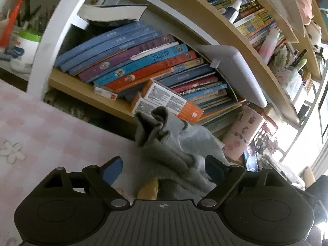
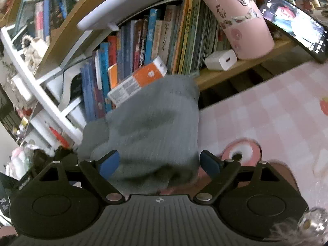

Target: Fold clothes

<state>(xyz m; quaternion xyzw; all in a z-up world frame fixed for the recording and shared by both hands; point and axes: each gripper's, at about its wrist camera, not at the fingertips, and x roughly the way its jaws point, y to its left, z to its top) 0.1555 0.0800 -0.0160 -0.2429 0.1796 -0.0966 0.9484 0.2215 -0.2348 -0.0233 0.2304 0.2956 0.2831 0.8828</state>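
So here's where we are: both grippers are up off the desk with its pink checked cover, and the grey knit garment is bunched between them, right in front of the bookshelf.

Our left gripper has its fingers spread wide, and the garment sits in the gap between them, rumpled, with a ribbed edge or cuff poking up at the far end. We honestly can't tell if anything is pinched there. The fabric looks like it's draped through instead of clamped. There's a yellowish patch low down under the cloth, too hidden to say what it is.

Same story for the right gripper: fingers wide apart, the grey garment filling the space between them and hanging a bit blurry, so it's probably moving. It covers the lower part of the orange-and-white box leaning on the books.

Why it's held like this, we reckon: the garment is still a lump, so it has to be shaken out and laid flat on the desk before any fold works. Open fingers on both sides suggest we're either about to grab two edges or just let go. The pink cup and the phone sit up by the shelf, near enough that a big swing of cloth could knock them, so keep it low.
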